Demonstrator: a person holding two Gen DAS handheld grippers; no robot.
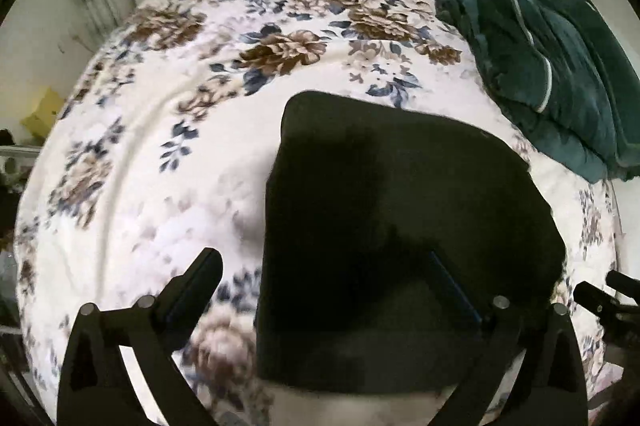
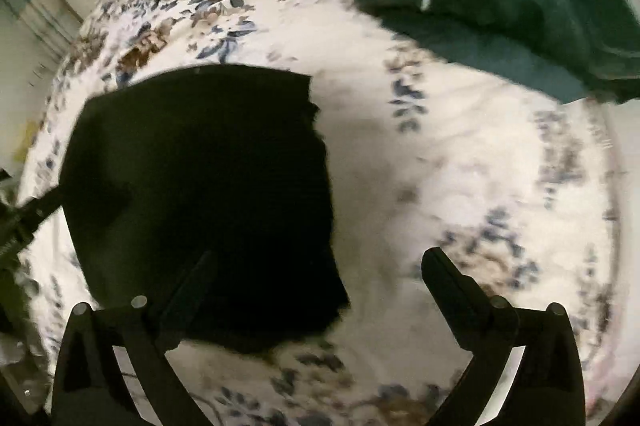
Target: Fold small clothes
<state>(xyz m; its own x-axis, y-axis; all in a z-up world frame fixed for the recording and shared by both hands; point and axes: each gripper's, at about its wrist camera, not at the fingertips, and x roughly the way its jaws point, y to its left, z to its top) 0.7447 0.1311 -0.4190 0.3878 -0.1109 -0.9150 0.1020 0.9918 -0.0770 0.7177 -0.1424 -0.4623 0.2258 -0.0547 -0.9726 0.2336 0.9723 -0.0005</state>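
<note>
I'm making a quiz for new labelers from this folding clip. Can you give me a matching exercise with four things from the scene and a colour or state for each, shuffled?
Things:
1. black garment
2. green clothes
3. bedspread
4. left gripper

Descriptions:
A. white with brown and blue flowers
B. open, one finger over the dark cloth
C. folded flat into a rough rectangle
D. dark green heap with pale piping, at the far right of the bed

Pairs: 1-C, 2-D, 3-A, 4-B

Matt black cloth garment, plush bedspread
</note>
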